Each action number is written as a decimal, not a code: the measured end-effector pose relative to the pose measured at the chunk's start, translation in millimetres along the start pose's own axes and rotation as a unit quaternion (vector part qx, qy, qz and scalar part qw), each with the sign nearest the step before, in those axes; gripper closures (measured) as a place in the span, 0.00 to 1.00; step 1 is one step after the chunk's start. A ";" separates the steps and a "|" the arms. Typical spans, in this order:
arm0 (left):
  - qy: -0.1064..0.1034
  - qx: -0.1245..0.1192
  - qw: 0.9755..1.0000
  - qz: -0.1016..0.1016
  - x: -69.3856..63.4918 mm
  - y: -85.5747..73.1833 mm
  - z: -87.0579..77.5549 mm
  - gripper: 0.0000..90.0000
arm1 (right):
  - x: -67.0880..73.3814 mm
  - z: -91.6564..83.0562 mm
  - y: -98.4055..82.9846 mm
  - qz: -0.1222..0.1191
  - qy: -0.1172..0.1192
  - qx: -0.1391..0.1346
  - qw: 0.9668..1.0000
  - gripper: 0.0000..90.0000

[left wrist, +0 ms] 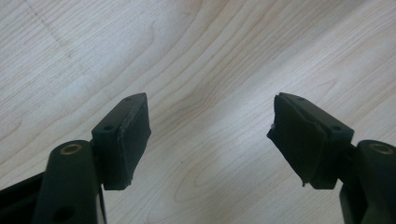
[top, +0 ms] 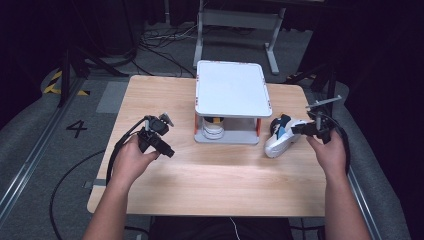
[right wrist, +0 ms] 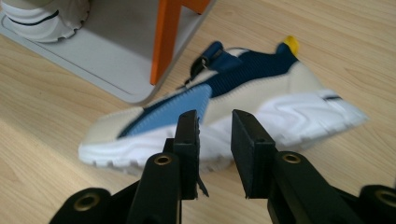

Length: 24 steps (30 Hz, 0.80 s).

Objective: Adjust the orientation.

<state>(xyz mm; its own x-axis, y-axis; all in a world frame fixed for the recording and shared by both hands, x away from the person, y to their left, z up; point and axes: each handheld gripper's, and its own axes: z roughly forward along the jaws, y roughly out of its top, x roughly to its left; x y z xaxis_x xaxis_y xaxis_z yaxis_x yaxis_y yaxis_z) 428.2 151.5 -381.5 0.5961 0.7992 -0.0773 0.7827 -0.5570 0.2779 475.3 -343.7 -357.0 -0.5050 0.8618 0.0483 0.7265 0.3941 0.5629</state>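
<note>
A white, beige and blue sneaker (top: 279,138) lies on the wooden table just right of a small two-tier white rack (top: 231,90). In the right gripper view the sneaker (right wrist: 271,93) lies on its side close behind the jaws. My right gripper (top: 296,129) (right wrist: 215,116) hovers at its side, open by a narrow gap with nothing between the pads. A second white shoe (top: 212,129) (right wrist: 44,18) sits on the rack's lower shelf (right wrist: 107,51). Over bare wood left of the rack, my left gripper (top: 170,152) (left wrist: 210,105) stands wide open and holds nothing.
An orange post (right wrist: 166,37) of the rack stands beside the sneaker's toe end. The table (top: 210,185) has bare wood across its front half. Cables and a metal frame (top: 235,22) lie on the floor beyond the table.
</note>
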 end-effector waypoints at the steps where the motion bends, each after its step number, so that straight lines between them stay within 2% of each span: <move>1: 0.007 0.000 1.000 0.005 1.2 -0.6 -0.6 0.31 | 3.9 7.4 5.1 -0.006 0.002 0.008 1.000 0.79; 2: 0.001 0.001 1.000 -0.001 1.4 -1.7 -0.4 0.31 | 6.8 12.1 7.7 -0.010 0.001 0.014 1.000 0.79; 5: 0.007 0.002 1.000 0.002 3.5 -2.9 0.3 0.31 | 17.0 27.5 13.8 -0.030 -0.008 0.035 0.999 0.79; 7: 0.004 0.004 1.000 -0.001 3.8 -2.3 1.0 0.31 | 18.9 28.9 13.3 -0.031 -0.006 0.034 0.999 0.81; 9: 0.002 0.004 1.000 0.000 3.2 -0.1 2.6 0.31 | 18.0 25.3 11.0 -0.024 -0.012 0.036 0.999 0.83; 13: -0.002 0.007 1.000 0.008 0.4 6.7 5.0 0.31 | 14.1 14.5 1.1 -0.013 -0.008 0.036 0.999 0.83; 17: -0.005 0.004 1.000 0.019 -3.3 15.9 5.0 0.31 | 13.9 2.0 -13.4 -0.016 -0.024 0.039 0.999 0.85; 20: -0.007 0.002 1.000 0.024 -5.1 21.1 4.8 0.31 | 11.3 -6.6 -25.4 -0.012 -0.044 0.063 0.997 0.85; 22: -0.010 0.003 1.000 0.027 -5.7 25.1 6.2 0.31 | 7.9 -10.0 -32.8 -0.004 -0.042 0.071 0.997 0.85; 24: -0.009 0.003 0.999 0.030 -7.0 28.2 7.7 0.31 | 3.4 -11.7 -41.1 0.006 -0.046 0.100 0.994 0.83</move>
<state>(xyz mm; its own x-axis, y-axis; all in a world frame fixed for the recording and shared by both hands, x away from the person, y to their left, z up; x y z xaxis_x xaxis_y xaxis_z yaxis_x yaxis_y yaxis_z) 447.5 128.5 -380.5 0.6458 0.7595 -0.0783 0.7461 -0.6059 0.2761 438.3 -360.7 -370.4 -0.4582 0.8884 -0.0270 0.8149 0.4321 0.3864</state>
